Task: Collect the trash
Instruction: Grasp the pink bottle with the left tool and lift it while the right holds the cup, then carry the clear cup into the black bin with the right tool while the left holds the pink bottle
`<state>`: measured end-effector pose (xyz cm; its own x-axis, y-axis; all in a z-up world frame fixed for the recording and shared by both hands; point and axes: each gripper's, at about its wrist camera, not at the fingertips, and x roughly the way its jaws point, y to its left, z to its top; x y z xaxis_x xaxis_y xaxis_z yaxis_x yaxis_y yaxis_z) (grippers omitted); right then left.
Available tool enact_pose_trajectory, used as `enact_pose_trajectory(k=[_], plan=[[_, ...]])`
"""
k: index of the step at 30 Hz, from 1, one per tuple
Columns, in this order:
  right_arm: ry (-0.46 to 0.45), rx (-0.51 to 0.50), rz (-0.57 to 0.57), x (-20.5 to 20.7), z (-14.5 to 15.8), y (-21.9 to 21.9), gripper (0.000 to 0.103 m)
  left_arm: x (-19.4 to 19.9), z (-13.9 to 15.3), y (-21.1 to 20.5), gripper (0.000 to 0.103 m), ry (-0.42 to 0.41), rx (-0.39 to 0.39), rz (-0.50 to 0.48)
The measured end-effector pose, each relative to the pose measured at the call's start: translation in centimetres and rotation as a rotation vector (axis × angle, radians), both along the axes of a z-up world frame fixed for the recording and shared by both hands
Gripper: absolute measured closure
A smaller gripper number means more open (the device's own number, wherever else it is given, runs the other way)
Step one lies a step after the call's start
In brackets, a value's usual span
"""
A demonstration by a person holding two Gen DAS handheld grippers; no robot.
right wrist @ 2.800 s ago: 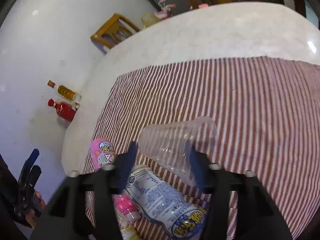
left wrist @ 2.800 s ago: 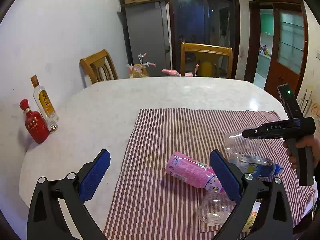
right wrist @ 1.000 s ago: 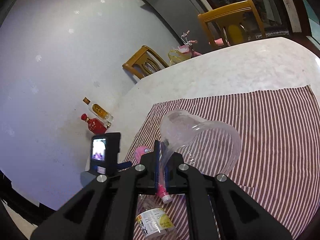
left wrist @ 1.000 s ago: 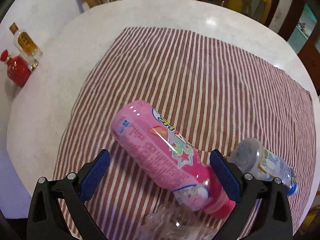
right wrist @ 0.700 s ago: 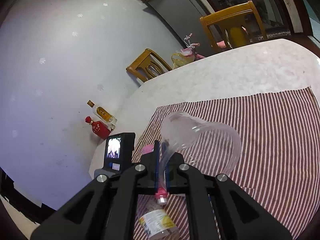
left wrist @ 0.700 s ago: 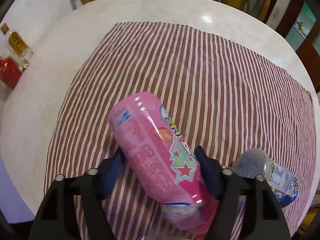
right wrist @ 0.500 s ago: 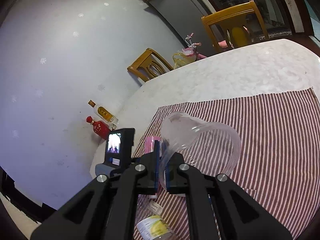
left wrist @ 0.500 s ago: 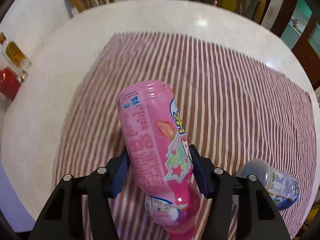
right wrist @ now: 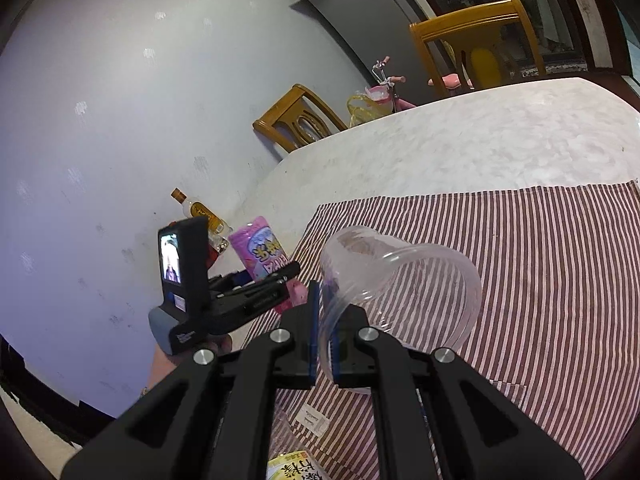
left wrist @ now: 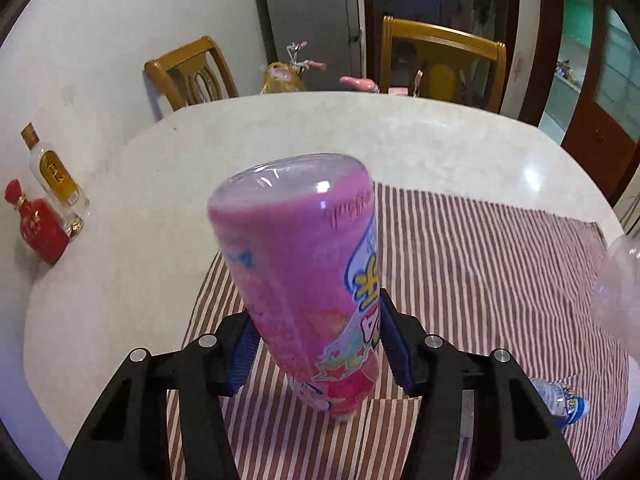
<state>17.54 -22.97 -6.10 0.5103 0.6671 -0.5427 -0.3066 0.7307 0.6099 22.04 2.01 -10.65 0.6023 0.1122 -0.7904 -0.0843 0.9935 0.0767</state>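
Two grips: left fingers [left wrist: 244, 344] pinching pink bottle [left wrist: 308, 280]; right fingers [right wrist: 312, 336], unseen leftward, pinching clear cup [right wrist: 400, 280].

The right gripper [right wrist: 324, 334] pinches a clear plastic cup's [right wrist: 404, 292] rim above the striped cloth [right wrist: 540, 260]; the left gripper [right wrist: 266, 282] clamps a pink bottle [right wrist: 262, 256].

In the left wrist view the drink bottle [left wrist: 308, 280] fills the centre, base up, clamped between the pads of the left hand-held gripper [left wrist: 314, 344] above the striped cloth [left wrist: 480, 264]. The cloth covers the right and lower part of the worktop [left wrist: 160, 220]. At the left edge two liquor bottles [left wrist: 44, 200] stand together on the bare worktop. A labelled bottle [left wrist: 564, 398] lies on the cloth at lower right. Two chairs [left wrist: 440, 60] stand behind the worktop, along the top. In the right wrist view, the right hand-held gripper [right wrist: 325, 344] pinches the rim of a plastic cup [right wrist: 400, 292] at centre, above the cloth.
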Motion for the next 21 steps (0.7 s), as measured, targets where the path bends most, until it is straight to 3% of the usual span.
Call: enact_pose_trajectory(k=[7, 21], plan=[[-0.004, -0.021, -0.007, 0.1, 0.6, 0.4, 0.097, 0.4, 0.9, -0.1, 0.049, -0.03, -0.013, -0.018], [-0.029, -0.029, -0.033, -0.4, 1.6, 0.2, 0.097, -0.9, 6.6, -1.9, 0.054, -0.158, -0.026, -0.102]])
